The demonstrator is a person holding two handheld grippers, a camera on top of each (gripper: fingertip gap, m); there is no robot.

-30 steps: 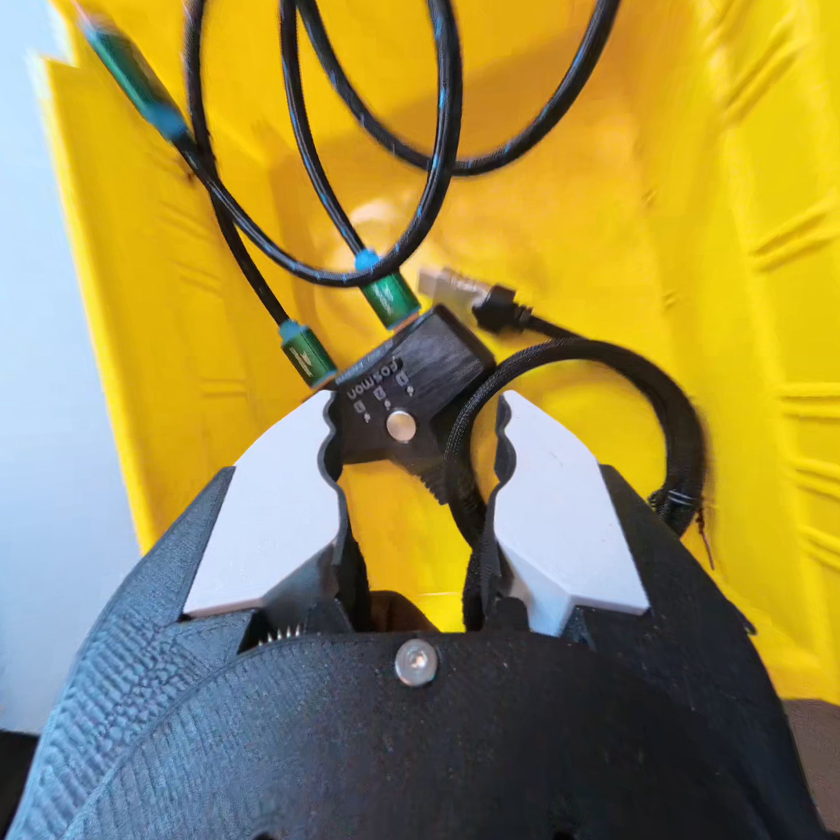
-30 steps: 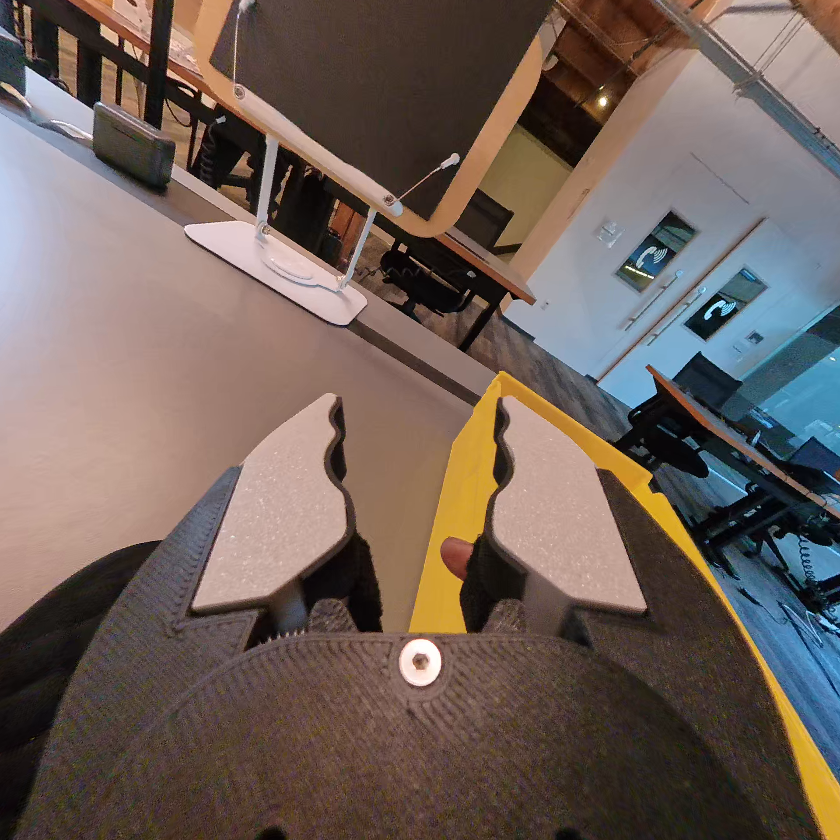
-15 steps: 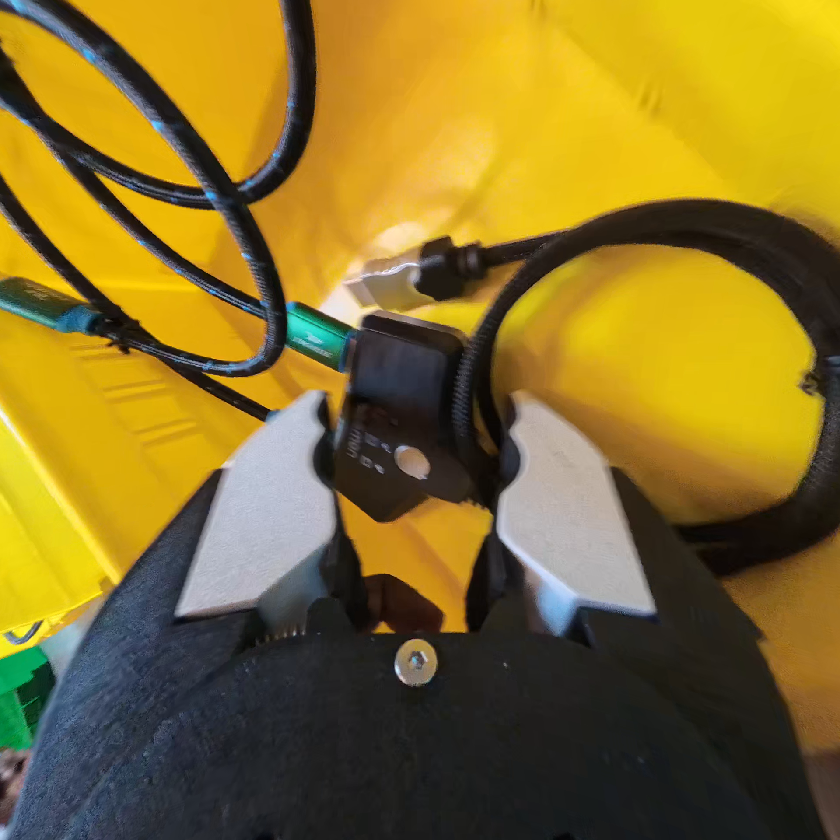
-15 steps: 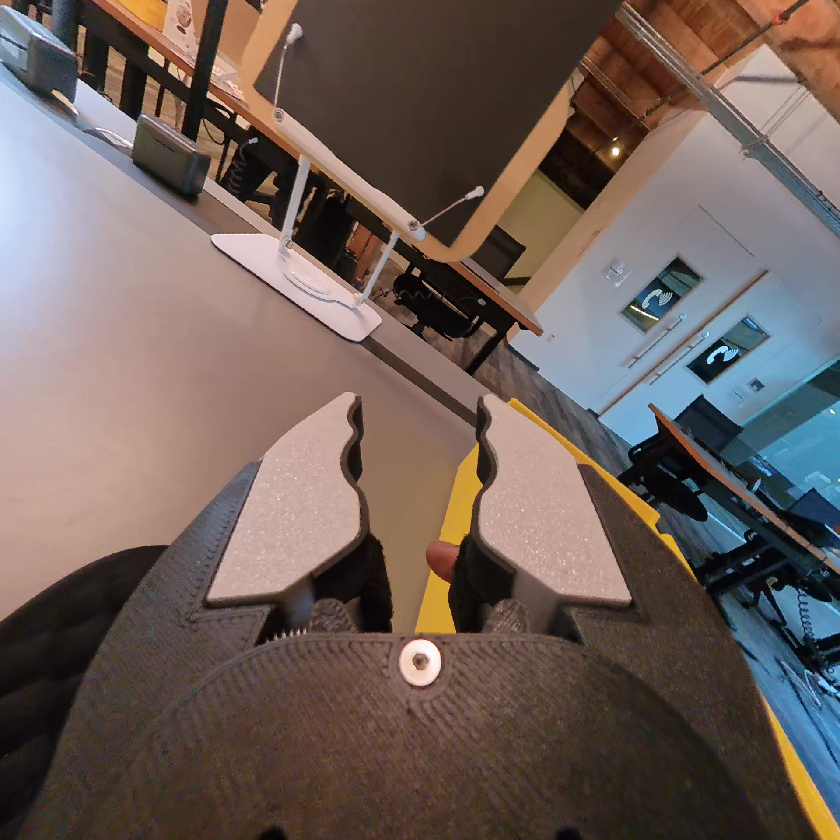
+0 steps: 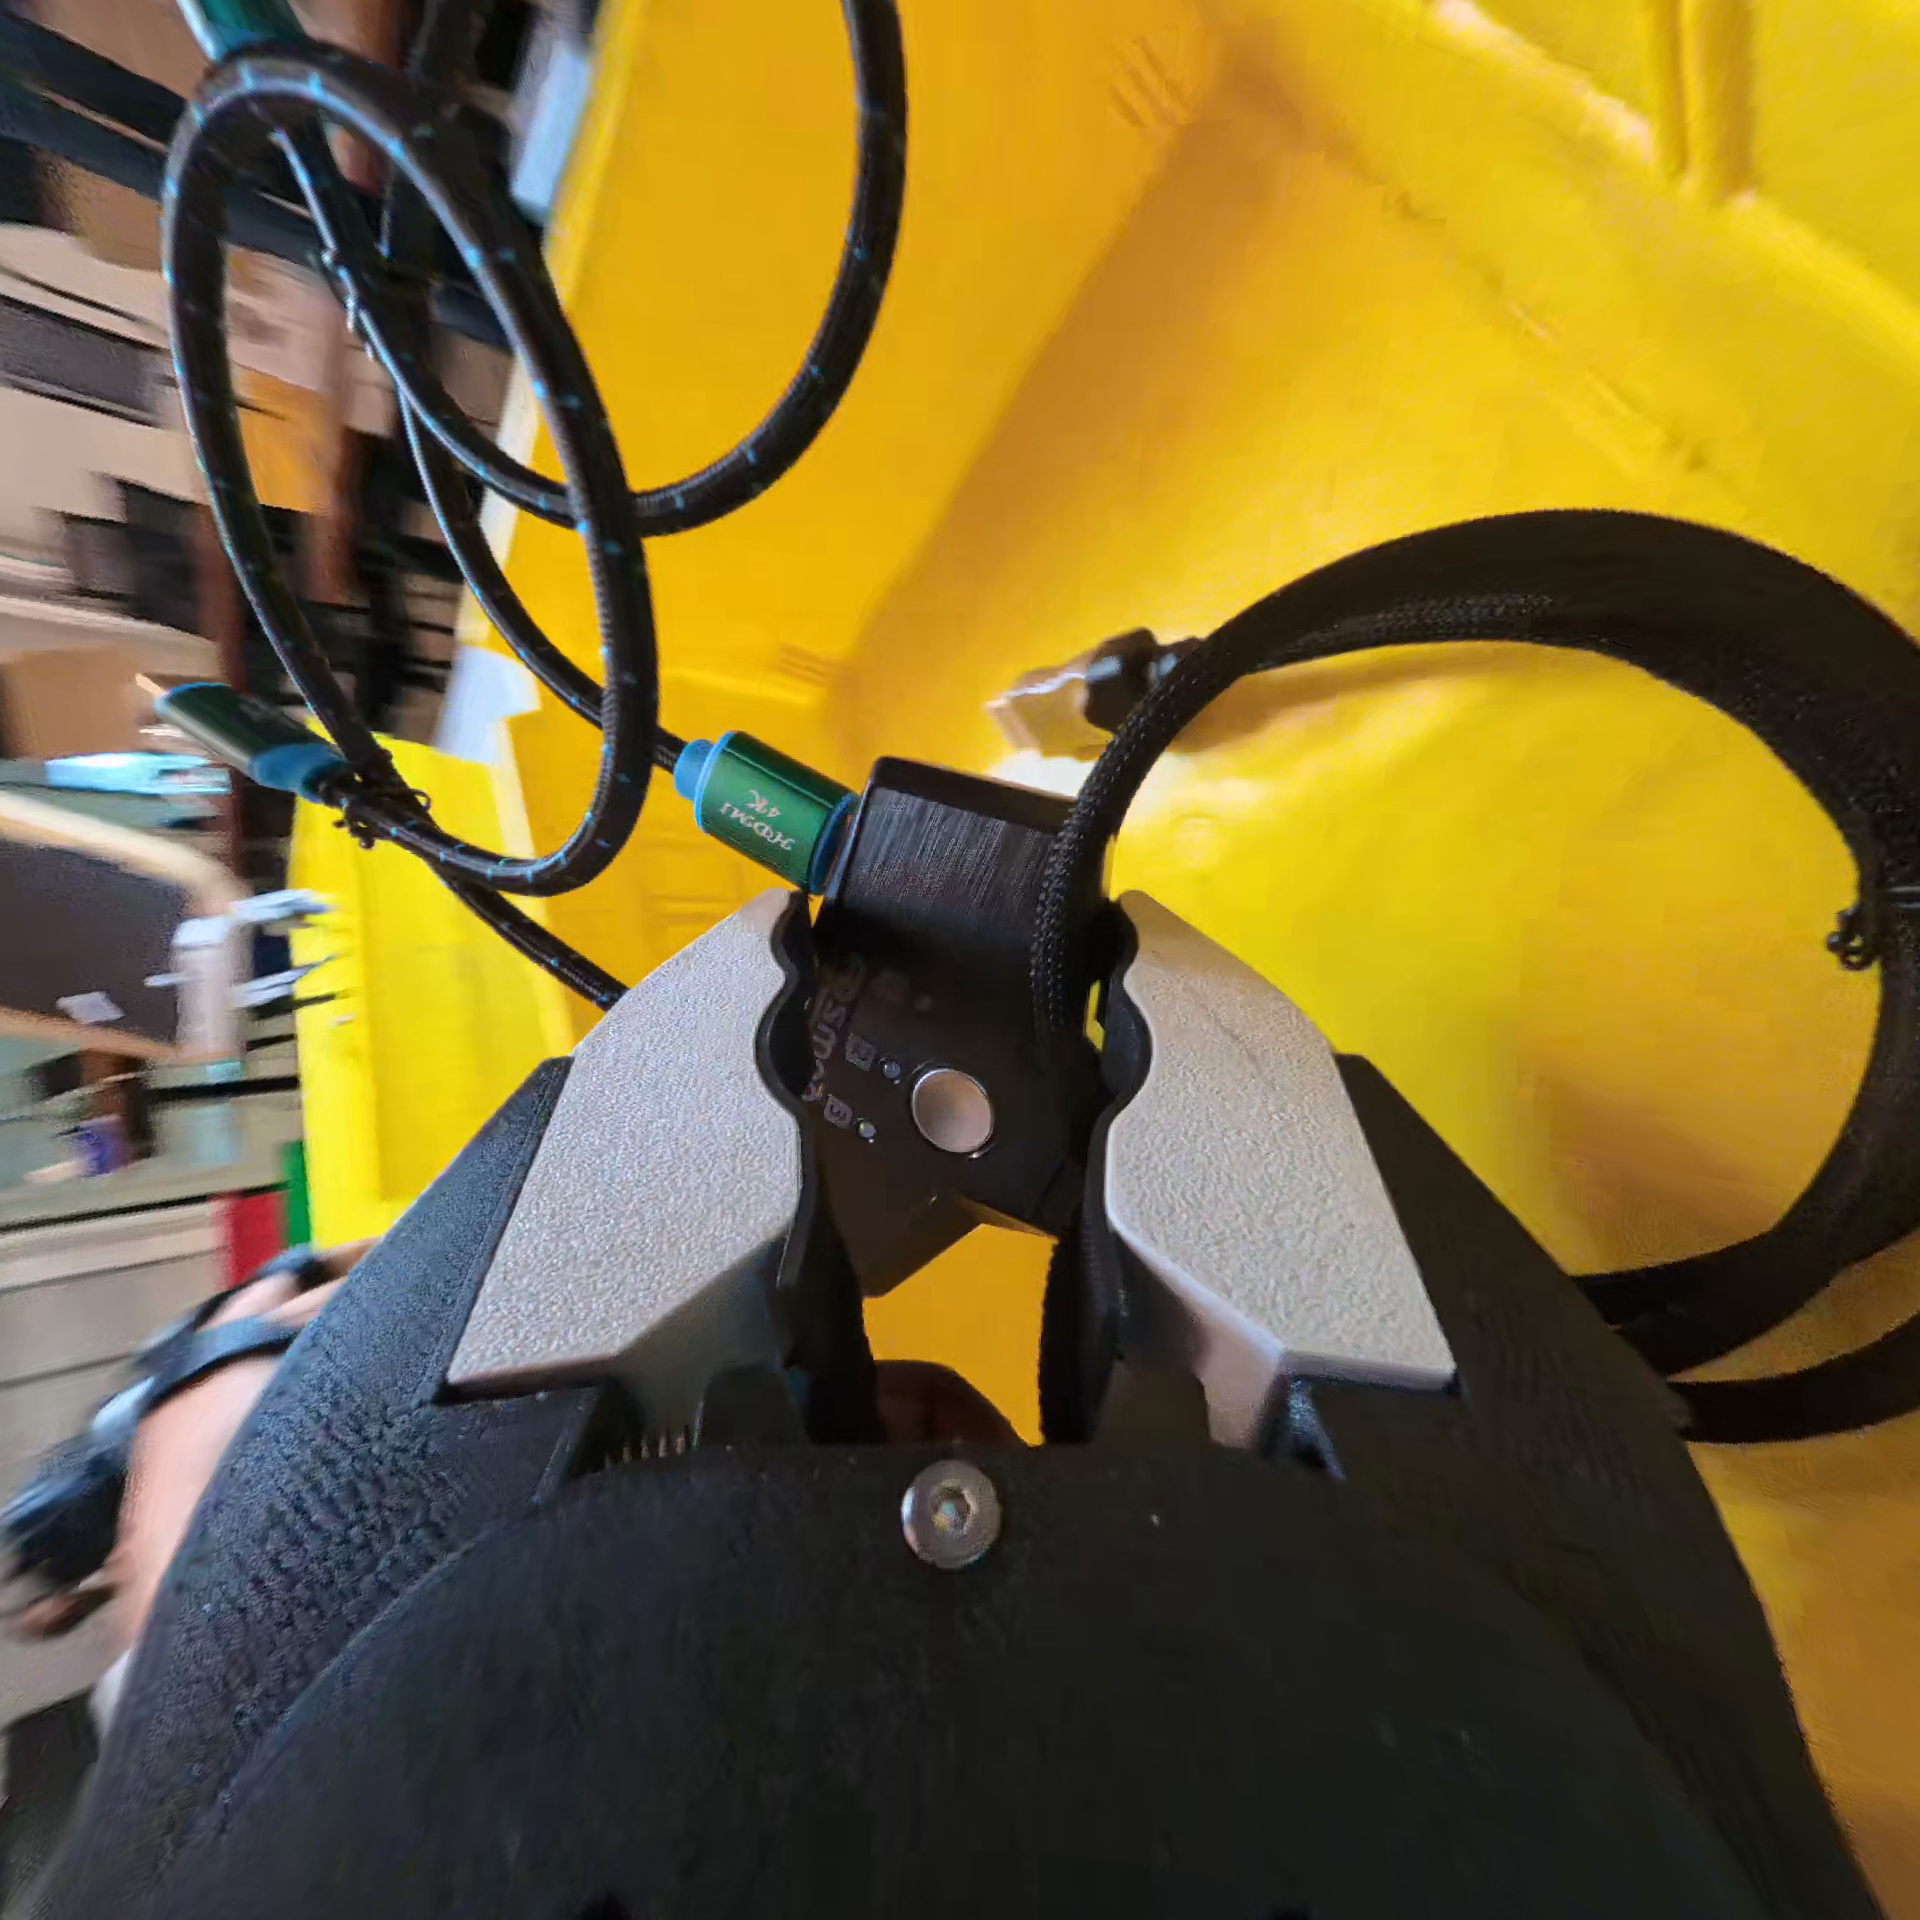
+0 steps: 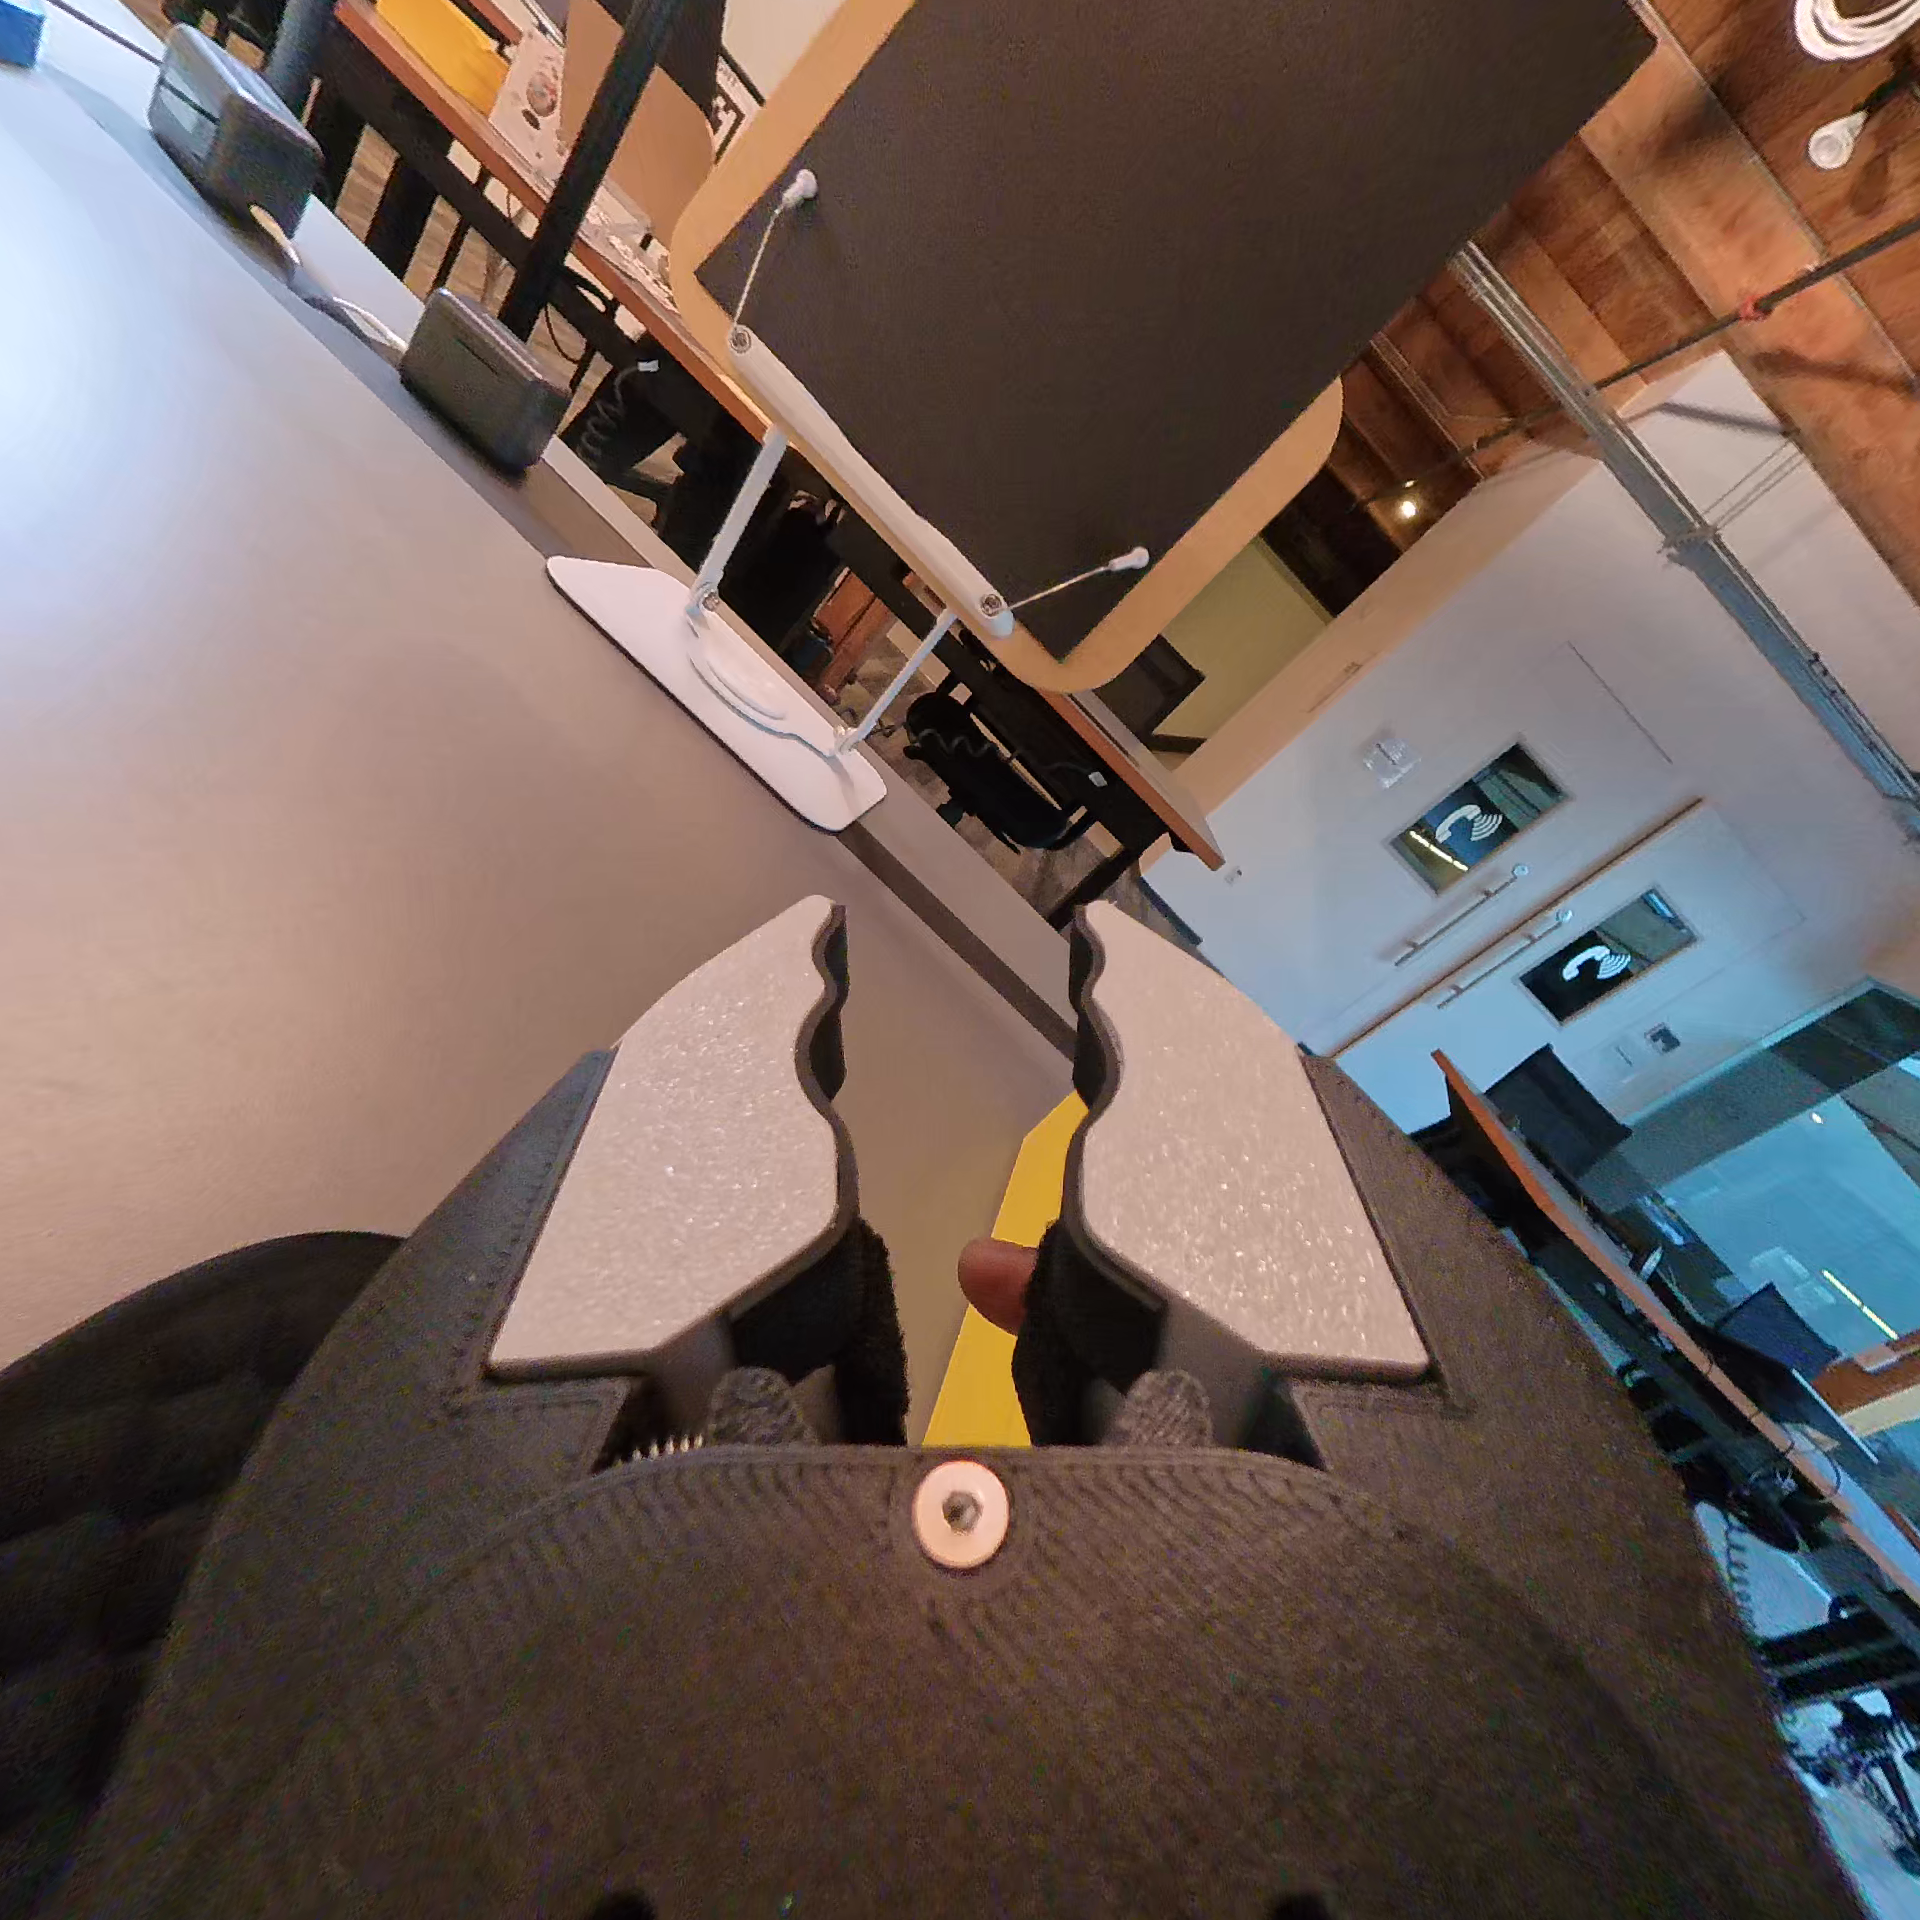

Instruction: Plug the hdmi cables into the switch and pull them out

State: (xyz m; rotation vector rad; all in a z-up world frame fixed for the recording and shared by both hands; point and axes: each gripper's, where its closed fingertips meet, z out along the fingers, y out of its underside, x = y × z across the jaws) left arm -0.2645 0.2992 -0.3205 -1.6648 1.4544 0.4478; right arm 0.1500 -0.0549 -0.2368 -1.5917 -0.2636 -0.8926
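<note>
Claws number two. Left claw (image 5: 951,1049) grips the black switch (image 5: 940,997) over the yellow bin (image 5: 1351,436), one green HDMI plug (image 5: 764,808) seated in it and a second green plug (image 5: 223,727) dangling free. Only the right wrist view shows the grey desk (image 6: 260,779), where the right claw (image 6: 954,1023) gapes narrowly, holding nothing.

I look across a grey table (image 6: 260,831); on its far edge stands a dark panel (image 6: 1091,291) on a white base (image 6: 717,686). Behind it, white walls (image 6: 1662,727) and wooden ceiling (image 6: 1766,208).
</note>
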